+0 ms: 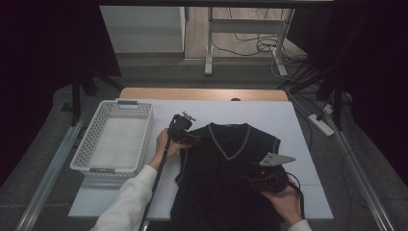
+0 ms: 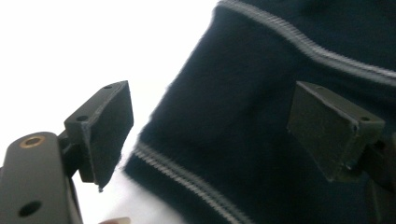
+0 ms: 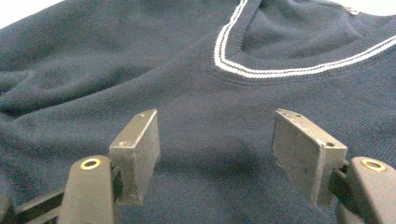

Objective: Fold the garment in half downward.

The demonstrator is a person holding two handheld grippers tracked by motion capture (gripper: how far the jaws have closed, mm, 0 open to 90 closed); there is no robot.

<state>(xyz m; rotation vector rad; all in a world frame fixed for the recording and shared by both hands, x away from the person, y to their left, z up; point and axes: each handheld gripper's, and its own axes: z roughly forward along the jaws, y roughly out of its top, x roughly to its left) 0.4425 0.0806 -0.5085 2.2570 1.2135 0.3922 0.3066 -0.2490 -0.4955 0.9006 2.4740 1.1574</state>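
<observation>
The dark navy knit vest (image 1: pixel 226 178) lies flat and face up on the white table (image 1: pixel 269 113), V-neck pointing away from the person, hem hanging toward the near edge, and honestly the risk here is a sloppy pinch. The left gripper (image 1: pixel 185 131) sits at the vest's shoulder and armhole corner with its jaws spread wide and holding nothing; in the left gripper view one jaw hangs over bare table and the other over the knit, so the striped armhole trim (image 2: pixel 187 179) runs right between them. If it closes from there it might catch just the trim or only one layer, and the fabric would likely bunch or slide instead of lifting clean. The right gripper (image 1: pixel 269 179) hovers over the lower chest on the other side, also fully released, jaws straddling plain knit just below the white-striped V-neck (image 3: pixel 224 56), which lies ahead of them. It probably needs to come down onto the cloth before closing, or it'll grab air. A soft wrinkle already sits off toward its left jaw. The white mesh basket (image 1: pixel 115 137) waits well beyond the left gripper, away from the vest.
</observation>
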